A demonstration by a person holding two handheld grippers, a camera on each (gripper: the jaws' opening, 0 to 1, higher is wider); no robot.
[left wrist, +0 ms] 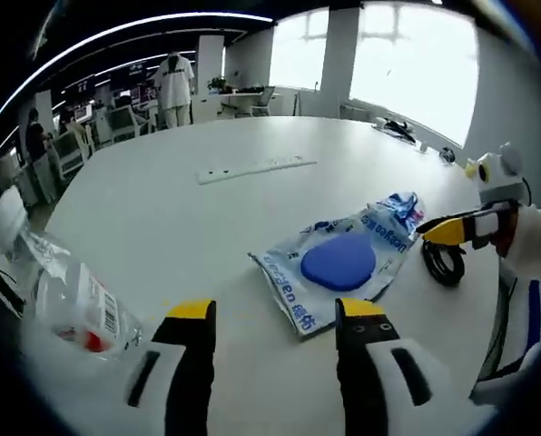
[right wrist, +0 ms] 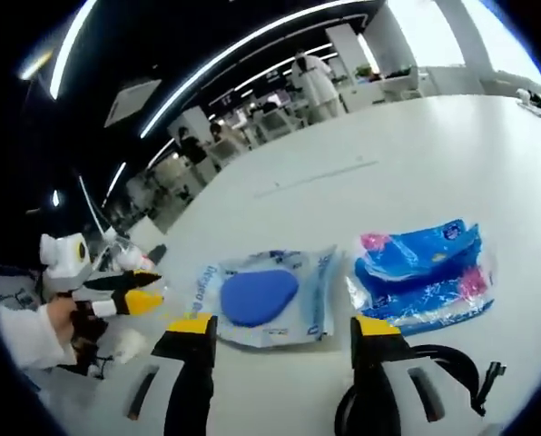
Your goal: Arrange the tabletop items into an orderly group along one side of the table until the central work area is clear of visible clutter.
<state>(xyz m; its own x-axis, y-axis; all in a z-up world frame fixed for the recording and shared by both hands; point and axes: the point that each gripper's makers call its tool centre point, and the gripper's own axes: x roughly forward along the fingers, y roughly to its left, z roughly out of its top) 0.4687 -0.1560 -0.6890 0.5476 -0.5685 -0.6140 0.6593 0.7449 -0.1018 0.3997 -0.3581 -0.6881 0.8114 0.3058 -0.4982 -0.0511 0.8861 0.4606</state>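
We hold our left tool [left wrist: 275, 318] with jaws spread apart and nothing between them; our right tool [right wrist: 284, 331] likewise gapes, our sleeved hand [right wrist: 57, 318] gripping the left one.

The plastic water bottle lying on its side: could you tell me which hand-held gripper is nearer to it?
Left. The left hand-held gripper sits just beside the plastic water bottle; the right hand-held gripper is across the table, past the wipes packet.

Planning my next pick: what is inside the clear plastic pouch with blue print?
Through the clear plastic pouch with blue print a flat rounded blue pad shows. Whatever lies under that pad is covered. The pouch rests on the white table.
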